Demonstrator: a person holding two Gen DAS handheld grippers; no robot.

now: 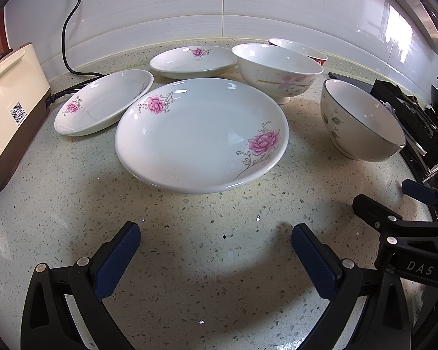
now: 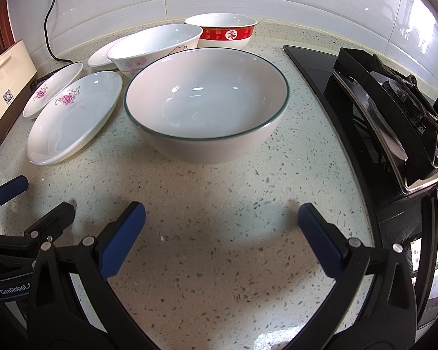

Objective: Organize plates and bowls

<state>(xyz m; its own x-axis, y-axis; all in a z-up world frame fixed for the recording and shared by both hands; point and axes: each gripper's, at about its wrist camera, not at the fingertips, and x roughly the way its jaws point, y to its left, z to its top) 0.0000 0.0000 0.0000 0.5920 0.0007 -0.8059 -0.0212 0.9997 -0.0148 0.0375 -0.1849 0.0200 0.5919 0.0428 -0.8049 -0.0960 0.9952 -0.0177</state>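
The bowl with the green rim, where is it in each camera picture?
Left wrist view: the green-rimmed bowl stands at the right, beside the big flowered plate.
Right wrist view: the same bowl fills the middle, straight ahead of the open right gripper.
Shared landmark: the black stove lies just right of the bowl in both views.
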